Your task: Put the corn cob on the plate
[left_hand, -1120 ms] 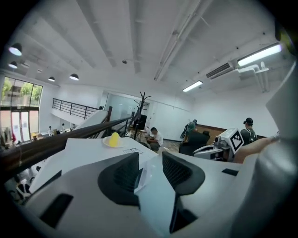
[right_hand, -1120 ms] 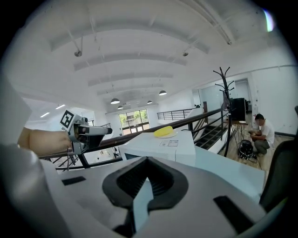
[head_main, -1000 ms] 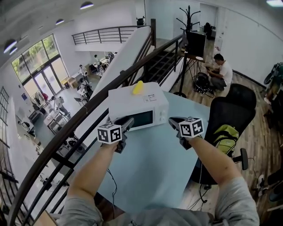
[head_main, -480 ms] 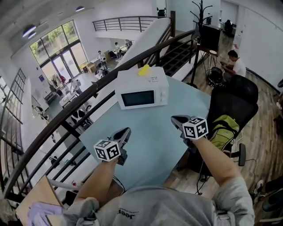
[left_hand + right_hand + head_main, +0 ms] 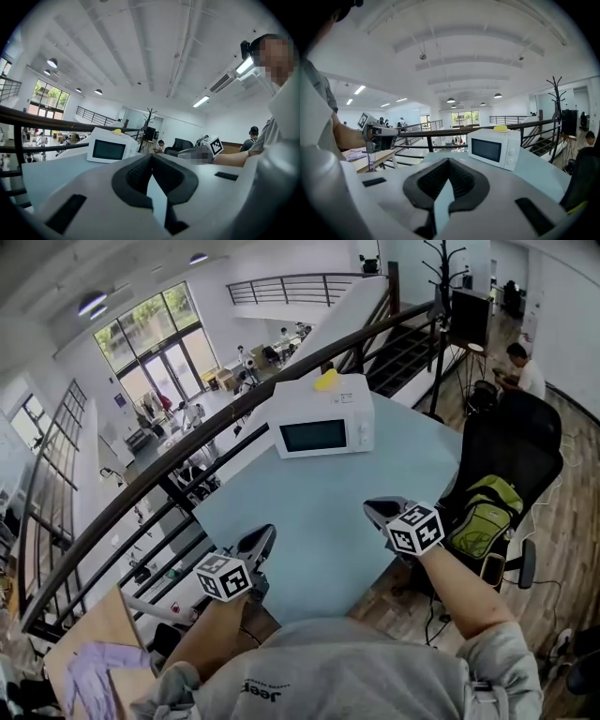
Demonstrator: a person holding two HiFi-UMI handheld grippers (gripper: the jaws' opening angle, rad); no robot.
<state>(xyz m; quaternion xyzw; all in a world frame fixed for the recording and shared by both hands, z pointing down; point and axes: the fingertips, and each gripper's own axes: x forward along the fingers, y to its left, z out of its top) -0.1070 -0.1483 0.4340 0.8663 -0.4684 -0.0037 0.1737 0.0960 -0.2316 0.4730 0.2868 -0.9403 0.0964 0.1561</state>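
A yellow corn cob lies on top of a white microwave at the far end of the pale blue table; I cannot tell whether a plate is under it. My left gripper hangs at the table's near left corner, jaws shut and empty. My right gripper is over the near right edge, its jaws shut with nothing in them. Both are far from the microwave. The left gripper view shows the microwave and cob ahead. The right gripper view shows the microwave and cob too.
A black railing runs along the table's left side over a drop to the floor below. A black office chair with a green backpack stands right of the table. A wooden desk is at lower left. A person sits far right.
Both grippers have drawn back from the microwave's front to the table's near edge. The left gripper's jaws have closed. The microwave door now appears shut.
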